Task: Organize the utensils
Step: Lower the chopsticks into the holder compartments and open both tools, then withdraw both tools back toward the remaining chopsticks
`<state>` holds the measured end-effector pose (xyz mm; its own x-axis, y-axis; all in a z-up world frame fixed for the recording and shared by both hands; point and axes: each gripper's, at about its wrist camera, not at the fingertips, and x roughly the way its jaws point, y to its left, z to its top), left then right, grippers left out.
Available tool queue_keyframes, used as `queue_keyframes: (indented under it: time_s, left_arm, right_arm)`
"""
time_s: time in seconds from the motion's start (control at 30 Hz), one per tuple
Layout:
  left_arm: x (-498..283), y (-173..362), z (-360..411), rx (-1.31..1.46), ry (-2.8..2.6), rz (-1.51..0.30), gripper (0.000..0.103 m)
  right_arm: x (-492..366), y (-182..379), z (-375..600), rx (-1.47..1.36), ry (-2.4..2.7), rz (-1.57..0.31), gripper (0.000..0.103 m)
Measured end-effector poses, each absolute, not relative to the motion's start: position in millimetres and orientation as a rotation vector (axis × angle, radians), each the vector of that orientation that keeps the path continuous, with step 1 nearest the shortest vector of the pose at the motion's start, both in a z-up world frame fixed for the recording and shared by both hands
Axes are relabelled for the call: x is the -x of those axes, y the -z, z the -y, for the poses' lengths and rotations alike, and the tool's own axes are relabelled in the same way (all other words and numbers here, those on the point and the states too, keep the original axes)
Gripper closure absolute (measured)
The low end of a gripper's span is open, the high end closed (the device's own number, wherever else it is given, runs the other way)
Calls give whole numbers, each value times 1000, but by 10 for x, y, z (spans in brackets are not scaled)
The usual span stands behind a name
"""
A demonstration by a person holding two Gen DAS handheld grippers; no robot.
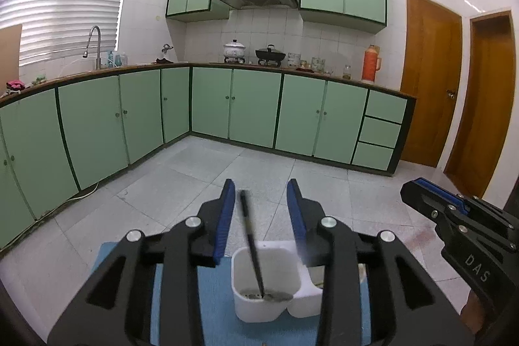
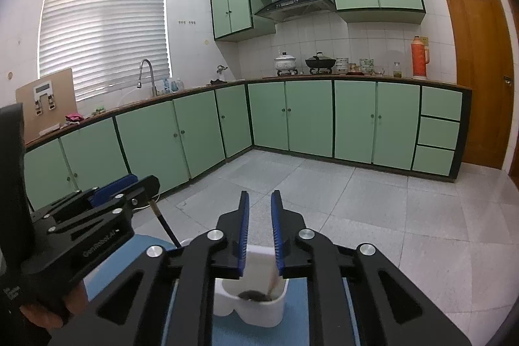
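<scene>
A white two-compartment utensil holder (image 1: 266,297) stands on a blue mat (image 1: 211,307) just below both grippers. A black-handled spoon (image 1: 251,235) leans in its left compartment, its handle rising between the fingers of my left gripper (image 1: 261,184), which is open and clear of the handle. In the right wrist view my right gripper (image 2: 260,195) hovers over the holder (image 2: 249,310), narrowly open. A blurred pale-and-brown utensil (image 2: 271,276) sits in the compartment below its fingers, untouched by the pads. The left gripper (image 2: 129,187) and the black spoon (image 2: 165,226) show at the left.
The right gripper (image 1: 431,200) sits close on the right in the left wrist view. Beyond the mat lies grey tiled floor (image 2: 373,200). Green base cabinets (image 1: 253,106) line the far walls, and wooden doors (image 1: 428,80) stand at the right.
</scene>
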<state>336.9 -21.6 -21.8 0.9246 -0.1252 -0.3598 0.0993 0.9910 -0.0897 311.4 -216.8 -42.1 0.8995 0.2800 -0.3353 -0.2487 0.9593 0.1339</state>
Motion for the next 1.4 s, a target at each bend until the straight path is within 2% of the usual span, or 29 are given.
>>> queue_keyframes:
  time_s: [0.07, 0.23, 0.3, 0.5, 0.87, 1.3, 1.4]
  left_arm:
    - [-3277, 199, 174, 76, 115, -364, 62]
    - [-2950, 230, 102, 81, 88, -348, 52]
    - [-2758, 286, 57, 95, 73, -345, 51]
    - [-2177, 621, -13, 94, 50, -384, 49]
    - [-1250, 1345, -191, 73, 51, -545, 49]
    - [-794, 1835, -62, 34, 92, -632, 50]
    - [-785, 1899, -68, 45, 94, -655, 51]
  right_arm:
    - [-3037, 409, 2198, -96, -269, -353, 78]
    - [-2699, 401, 2272, -114, -247, -323, 69]
    - [-2516, 432, 2306, -135, -234, -309, 67]
    - [-2004, 697, 2322, -166, -200, -327, 67]
    - [-1097, 1507, 2184, -159, -163, -491, 67]
    - [-579, 2095, 2131, -145, -131, -619, 69]
    - [-572, 2204, 2107, -147, -147, -653, 73]
